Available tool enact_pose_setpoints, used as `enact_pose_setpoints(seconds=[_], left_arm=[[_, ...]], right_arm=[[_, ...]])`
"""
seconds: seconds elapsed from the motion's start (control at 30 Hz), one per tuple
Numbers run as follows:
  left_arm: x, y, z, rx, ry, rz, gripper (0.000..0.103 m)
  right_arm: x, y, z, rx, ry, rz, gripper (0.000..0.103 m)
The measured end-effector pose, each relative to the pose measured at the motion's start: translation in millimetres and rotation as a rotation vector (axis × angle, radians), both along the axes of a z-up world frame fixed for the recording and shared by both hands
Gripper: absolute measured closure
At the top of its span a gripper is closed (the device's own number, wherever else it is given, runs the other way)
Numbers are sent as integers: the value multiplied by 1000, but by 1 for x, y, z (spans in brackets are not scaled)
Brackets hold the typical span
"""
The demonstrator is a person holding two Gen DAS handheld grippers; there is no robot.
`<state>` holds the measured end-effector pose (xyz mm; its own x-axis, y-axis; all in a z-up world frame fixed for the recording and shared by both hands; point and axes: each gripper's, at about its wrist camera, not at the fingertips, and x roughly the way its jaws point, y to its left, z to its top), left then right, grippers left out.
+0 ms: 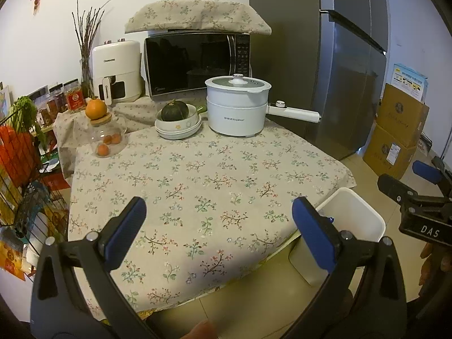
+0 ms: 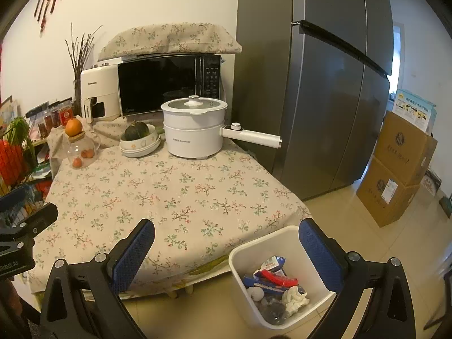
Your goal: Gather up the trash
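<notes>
With both sets of jaws spread wide and nothing between them, the left gripper (image 1: 216, 224) hangs over the near part of a table, its blue pads (image 1: 128, 220) framing a floral tablecloth (image 1: 203, 175); the right gripper (image 2: 226, 250) stands just as wide apart and just as empty, one finger over the cloth's near edge and the other over the rim of a white trash bin (image 2: 265, 243); the bin sits on the tiled floor, just beside the table's near right corner, and holds the collected trash (image 2: 275, 285): crumpled white tissue, a small carton, blue and red wrappers and a clear crumpled piece; seen from the left wrist, the same bin (image 1: 356, 212) shows only its rim and side behind the right-hand finger; farther back on the cloth stand a white electric pot (image 1: 237, 104) with a long handle, a stack of bowls (image 1: 178, 125) bearing a dark green squash (image 1: 173, 110), and a glass jar (image 1: 107, 138) of small oranges with a larger orange (image 1: 96, 108) on its lid; behind these sit a black microwave (image 1: 195, 62) under a floral cover and a white air fryer (image 1: 117, 70); a grey refrigerator (image 2: 325, 99) stands to the right, with stacked cardboard boxes (image 2: 395, 166) on the floor beyond.
</notes>
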<state>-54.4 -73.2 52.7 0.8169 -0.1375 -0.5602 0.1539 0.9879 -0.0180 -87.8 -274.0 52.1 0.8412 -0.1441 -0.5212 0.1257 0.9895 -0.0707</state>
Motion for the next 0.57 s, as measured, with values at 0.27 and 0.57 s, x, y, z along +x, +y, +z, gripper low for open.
enact_pose_setpoints(seconds=[0.27, 0.57], left_arm=[[2, 3, 0, -9, 11, 3, 0], [32, 18, -18, -36, 111, 3, 0]], right_arm=[[4, 3, -3, -4, 7, 2, 0], [25, 17, -12, -3, 30, 20, 0]])
